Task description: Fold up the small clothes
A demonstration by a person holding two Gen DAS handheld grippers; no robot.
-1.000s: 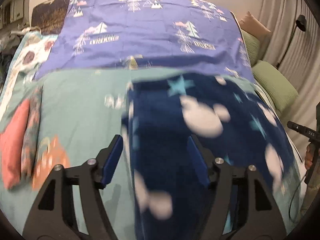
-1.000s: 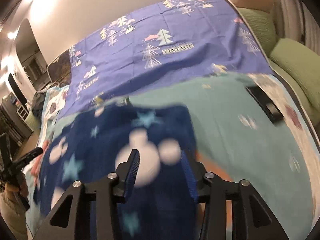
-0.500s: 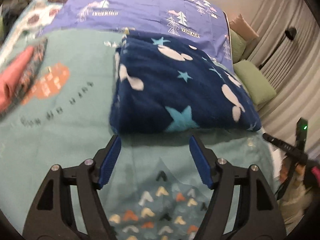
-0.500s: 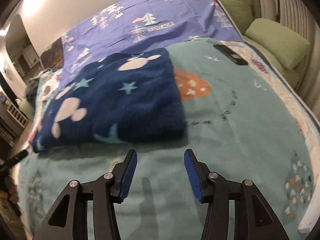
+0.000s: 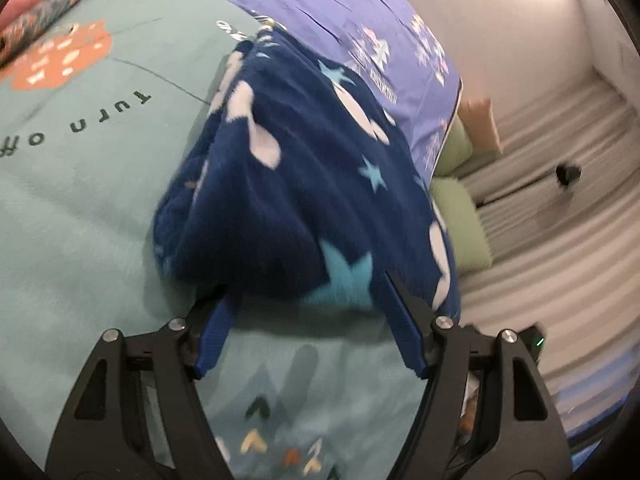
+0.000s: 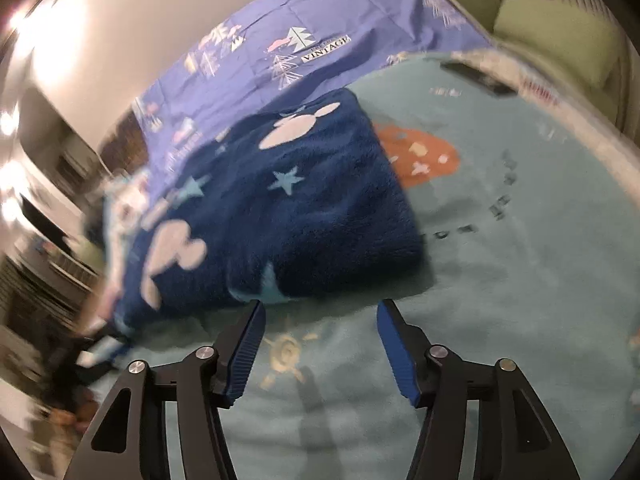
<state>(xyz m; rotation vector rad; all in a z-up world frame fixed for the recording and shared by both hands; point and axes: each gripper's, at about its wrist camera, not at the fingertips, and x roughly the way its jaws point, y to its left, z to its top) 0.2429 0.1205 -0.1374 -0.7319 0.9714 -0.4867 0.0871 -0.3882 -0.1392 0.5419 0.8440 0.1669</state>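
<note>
A folded navy fleece garment (image 5: 304, 184) with light stars and white mouse-head shapes lies on the teal bed cover (image 5: 80, 208). My left gripper (image 5: 306, 294) is open at the fleece's near folded edge. The edge bulges between the blue fingertips (image 5: 400, 320) and hides the tip of the left one; the pads do not press it. In the right wrist view the same fleece (image 6: 304, 200) lies just ahead of my right gripper (image 6: 320, 307). Its jaws are opening, with only teal cover between them.
A purple sheet with tree prints (image 6: 304, 40) covers the far part of the bed. Green pillows (image 6: 560, 36) lie beyond the right side. A flat black device (image 6: 476, 78) rests near the far right edge. Folded pink and patterned clothes (image 5: 36, 4) sit far left. A pleated curtain (image 5: 560, 200) hangs at the right.
Both grippers drew back from above the fleece to its near edge. The left then closed in on that edge and rolled. The right jaws widened.
</note>
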